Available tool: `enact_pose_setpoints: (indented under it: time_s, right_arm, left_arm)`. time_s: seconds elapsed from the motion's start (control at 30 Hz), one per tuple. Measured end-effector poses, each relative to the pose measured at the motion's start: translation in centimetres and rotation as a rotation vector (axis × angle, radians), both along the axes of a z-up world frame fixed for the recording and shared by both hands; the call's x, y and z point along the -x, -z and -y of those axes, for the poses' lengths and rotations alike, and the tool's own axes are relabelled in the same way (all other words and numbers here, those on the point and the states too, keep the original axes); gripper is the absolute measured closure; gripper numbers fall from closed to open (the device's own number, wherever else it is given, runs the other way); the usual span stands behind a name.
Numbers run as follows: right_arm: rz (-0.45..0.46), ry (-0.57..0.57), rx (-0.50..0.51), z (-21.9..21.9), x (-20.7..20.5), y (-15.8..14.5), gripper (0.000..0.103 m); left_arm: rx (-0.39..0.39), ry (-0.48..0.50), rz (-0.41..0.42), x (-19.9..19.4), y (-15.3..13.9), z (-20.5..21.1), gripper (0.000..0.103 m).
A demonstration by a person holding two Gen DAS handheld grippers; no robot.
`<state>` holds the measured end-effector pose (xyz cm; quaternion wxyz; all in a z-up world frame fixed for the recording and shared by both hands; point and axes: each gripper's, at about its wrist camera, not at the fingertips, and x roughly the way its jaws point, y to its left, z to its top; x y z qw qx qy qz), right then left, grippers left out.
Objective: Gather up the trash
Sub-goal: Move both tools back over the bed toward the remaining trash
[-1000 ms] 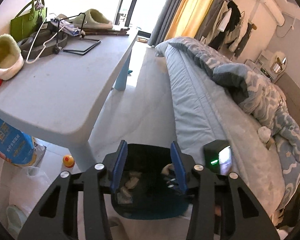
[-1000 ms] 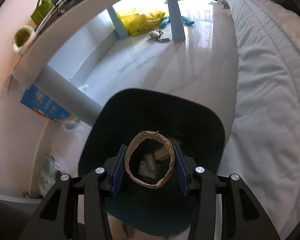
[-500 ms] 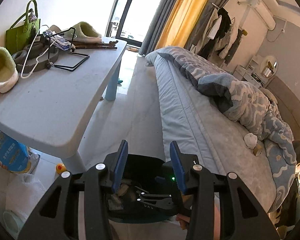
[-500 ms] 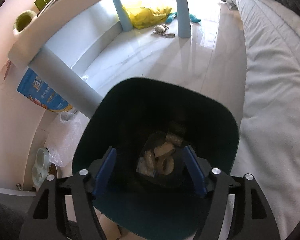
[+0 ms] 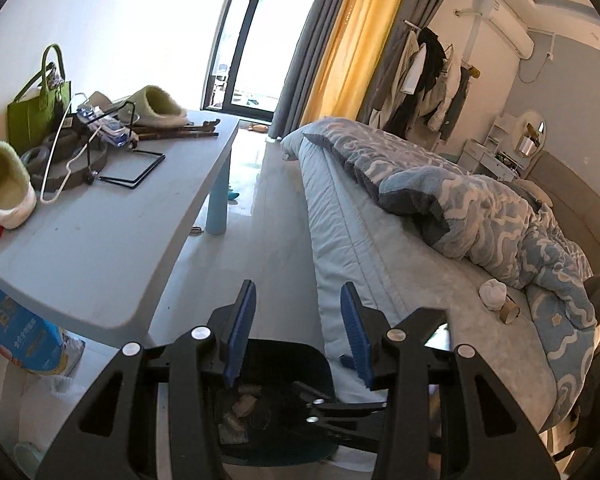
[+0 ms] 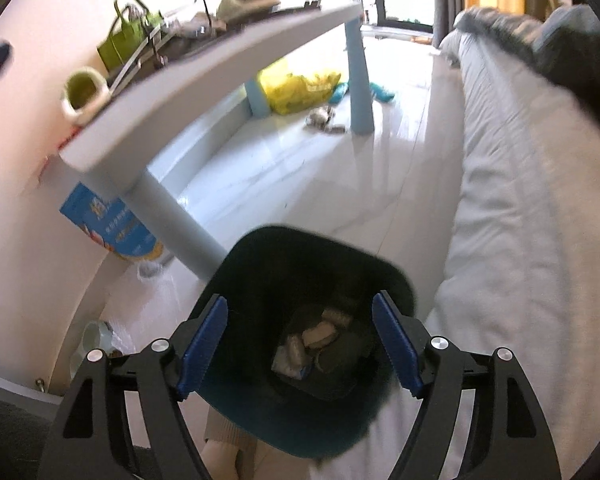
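Both grippers, left (image 5: 298, 330) and right (image 6: 300, 346), hover with jaws apart above the dark bin (image 6: 260, 272) holding trash (image 6: 312, 344)

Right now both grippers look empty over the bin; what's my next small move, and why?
Probably swing the left gripper toward the crumpled tissue and cardboard roll on the bed: both grippers are open and empty, and the bin already holds scraps.
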<state>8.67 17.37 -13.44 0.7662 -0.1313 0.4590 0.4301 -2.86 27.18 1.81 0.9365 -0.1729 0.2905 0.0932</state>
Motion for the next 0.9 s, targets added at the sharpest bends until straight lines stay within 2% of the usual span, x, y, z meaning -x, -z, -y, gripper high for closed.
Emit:
enact_pose_setpoints:
  time_s: [0.13,0.37,0.9]
  right_arm:
    - [0.05,0.026,-0.034,2.4,-0.6,-2.6,0.026]
    - [0.114,0.094,-0.062,7.3,-1.9,-5.8,0.024]
    - [0.162,0.266,-0.098,17.8,-5.9,-8.6,0.022]
  left_arm:
    - [-0.019,0.015,0.012,-0.7,-0.6,1.2,0.051]
    - [-0.027,0.065,0.034,-2.4,-1.2,4.4,0.049]
    - [0.01,0.147,0.027,-6.8,-0.2,11.4,0.042]
